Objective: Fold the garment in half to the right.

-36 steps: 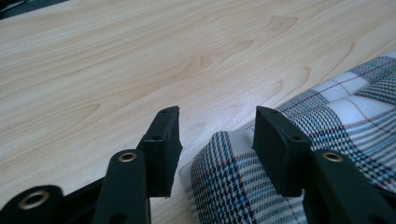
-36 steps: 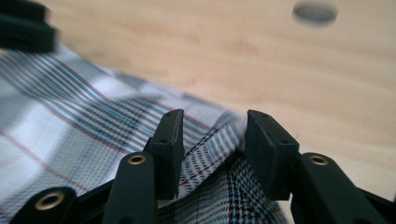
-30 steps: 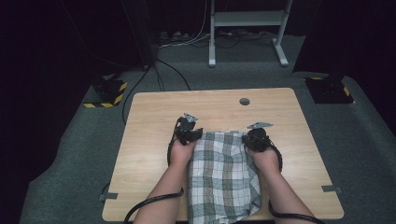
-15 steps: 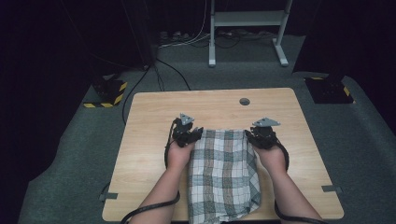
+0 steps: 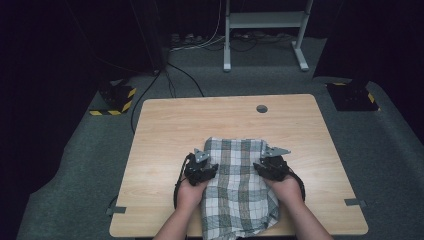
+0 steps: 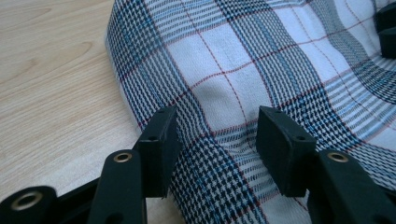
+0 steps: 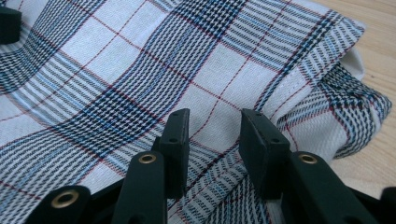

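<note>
A blue, white and red plaid cloth (image 5: 237,190) lies folded on the wooden table (image 5: 165,130), and its near end reaches the table's front edge. My left gripper (image 5: 209,165) rests at the cloth's left edge. In the left gripper view my left gripper (image 6: 217,126) stands open over the plaid cloth (image 6: 233,60); its jaws have just closed a little, and the pads are clear of the fabric. My right gripper (image 5: 266,164) sits at the right edge. There my right gripper (image 7: 212,123) has just been opening above a raised fold of the cloth (image 7: 140,70), without pinching it.
A small round grommet (image 5: 261,108) marks the table's far side. Bare wood lies left, right and beyond the cloth. On the dark floor behind are cables (image 5: 175,75), a white stand (image 5: 265,30) and yellow-and-black striped blocks (image 5: 117,97).
Both hands have drawn back from the cloth's far corners toward the near edge. The right jaws, shut a second ago, have opened. The cloth's far edge lies flat where it was left.
</note>
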A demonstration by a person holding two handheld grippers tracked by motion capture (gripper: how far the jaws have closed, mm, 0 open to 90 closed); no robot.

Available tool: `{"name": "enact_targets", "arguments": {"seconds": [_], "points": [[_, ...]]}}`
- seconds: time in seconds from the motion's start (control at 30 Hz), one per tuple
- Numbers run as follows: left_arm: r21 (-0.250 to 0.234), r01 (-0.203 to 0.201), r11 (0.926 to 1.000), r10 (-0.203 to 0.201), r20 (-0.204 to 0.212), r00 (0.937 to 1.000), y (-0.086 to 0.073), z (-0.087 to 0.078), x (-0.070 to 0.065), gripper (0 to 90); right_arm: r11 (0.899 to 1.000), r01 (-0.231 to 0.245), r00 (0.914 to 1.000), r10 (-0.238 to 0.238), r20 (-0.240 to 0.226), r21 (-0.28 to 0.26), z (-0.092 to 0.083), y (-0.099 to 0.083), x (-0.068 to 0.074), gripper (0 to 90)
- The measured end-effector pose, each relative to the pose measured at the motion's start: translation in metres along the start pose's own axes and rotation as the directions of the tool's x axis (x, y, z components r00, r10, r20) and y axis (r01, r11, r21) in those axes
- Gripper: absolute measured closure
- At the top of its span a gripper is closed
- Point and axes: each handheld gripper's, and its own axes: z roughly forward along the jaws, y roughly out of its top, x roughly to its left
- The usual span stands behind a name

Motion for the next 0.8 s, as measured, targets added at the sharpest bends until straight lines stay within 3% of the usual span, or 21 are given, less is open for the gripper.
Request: {"name": "enact_targets", "arguments": {"seconds": [0.13,0.37,0.57,0.67,0.8], "points": [[0.002,0.014,0.9999,-0.014,0.001,0.9999,0.008,0.009,0.009,49.3,1.0,0.026,0.9994,-0.026,0.022,-0.007,0.008,0.005,-0.003,62.4],[-0.01,0.039,0.9992,-0.039,-0.01,0.9992,0.027,0.031,0.028,49.4,0.999,0.032,0.9979,-0.031,0.057,-0.03,0.031,0.023,-0.015,59.9],[0.003,0.065,0.9979,-0.065,-0.032,0.9973,0.044,0.047,0.036,49.3,1.0,0.01,0.996,-0.009,0.089,-0.013,0.046,0.039,-0.026,57.4],[0.0,0.081,0.9967,-0.081,-0.026,0.9964,0.049,0.044,0.034,48.7,1.0,0.007,0.9957,-0.008,0.093,0.009,0.045,0.045,-0.026,52.6],[-0.039,0.075,0.9964,-0.075,0.007,0.9972,0.048,0.03,0.033,39.1,0.997,-0.004,0.9964,0.01,0.085,-0.076,0.027,0.039,-0.025,41.7]]}}
